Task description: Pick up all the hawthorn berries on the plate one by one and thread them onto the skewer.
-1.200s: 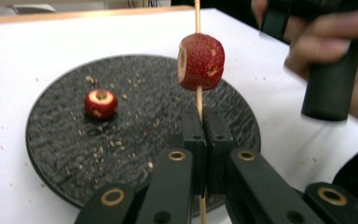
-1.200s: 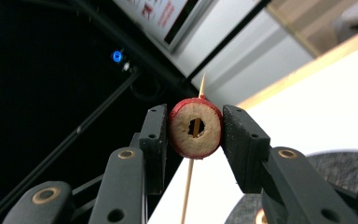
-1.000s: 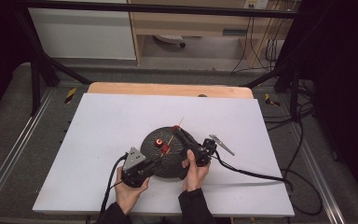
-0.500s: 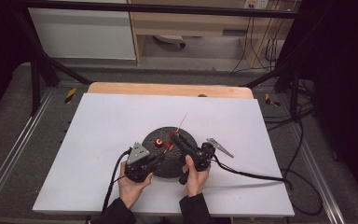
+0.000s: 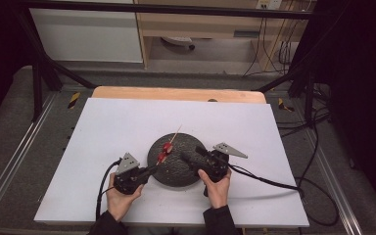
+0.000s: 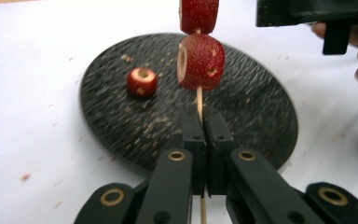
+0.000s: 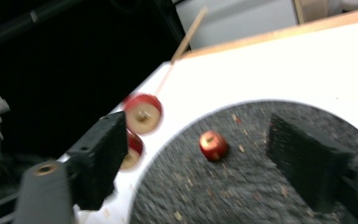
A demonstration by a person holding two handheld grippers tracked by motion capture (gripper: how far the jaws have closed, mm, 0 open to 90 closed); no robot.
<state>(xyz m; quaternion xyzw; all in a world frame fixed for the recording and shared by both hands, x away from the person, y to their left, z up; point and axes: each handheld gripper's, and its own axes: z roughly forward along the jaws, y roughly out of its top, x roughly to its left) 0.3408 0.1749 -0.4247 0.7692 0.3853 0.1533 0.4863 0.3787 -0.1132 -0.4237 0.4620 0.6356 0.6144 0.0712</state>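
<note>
A thin wooden skewer carries two red fruit pieces, one above the other. My left gripper is shut on its lower end. In the high view the left gripper sits at the left rim of the round black plate, and the skewer slants up and to the right over it. A third red piece lies loose on the plate. My right gripper has just been opening; the loose piece shows between its fingers, untouched. In the high view the right gripper rests over the plate's right side.
The plate lies on a white sheet that covers a wooden table. Crumbs dot the plate and sheet. Black cables trail off to the right. A dark frame and shelves stand beyond the far edge.
My left gripper has drawn back to the left with the skewer, off the plate's middle to its rim. The right gripper's jaws have spread apart, and its hand has hardly moved.
</note>
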